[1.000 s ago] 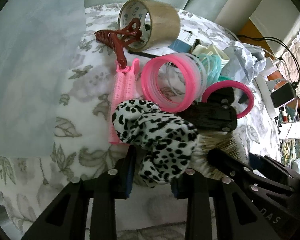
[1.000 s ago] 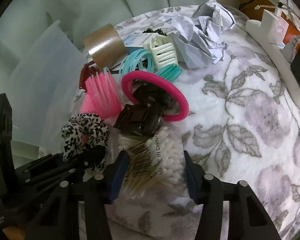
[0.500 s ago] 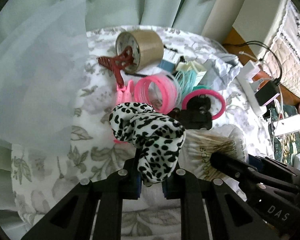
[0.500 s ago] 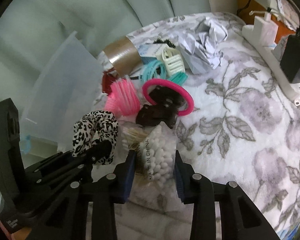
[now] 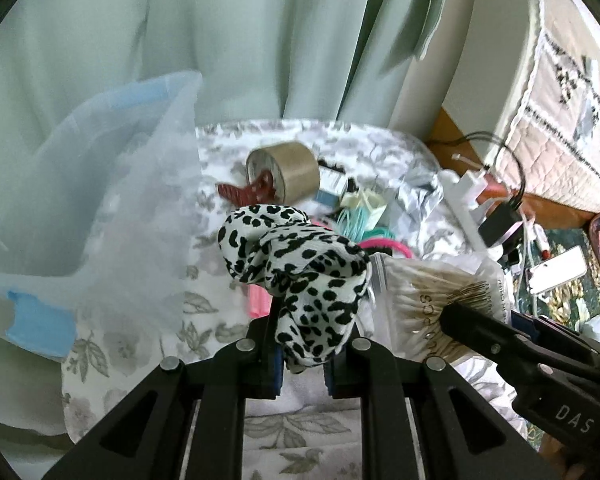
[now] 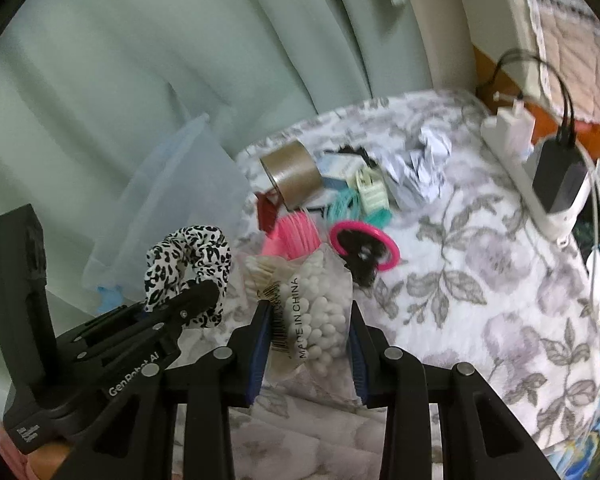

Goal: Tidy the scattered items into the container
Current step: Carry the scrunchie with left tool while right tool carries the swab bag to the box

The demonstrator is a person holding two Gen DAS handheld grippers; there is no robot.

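Here, through the left wrist camera, our left gripper (image 5: 300, 360) is pinched nearly closed on the leopard-print scrunchie (image 5: 296, 264), which stands up out of the jaws above the floral cloth (image 5: 148, 340), beside the clear container (image 5: 80, 208); the bag of cotton swabs (image 5: 420, 304) lies crosswise at right, swab tips toward us. Through the right wrist camera, our right gripper (image 6: 306, 344) clamps that bag (image 6: 312, 308) partway open, bag upright, its "MADE IN CHINA" print legible only here, tape roll (image 6: 292, 178) behind.
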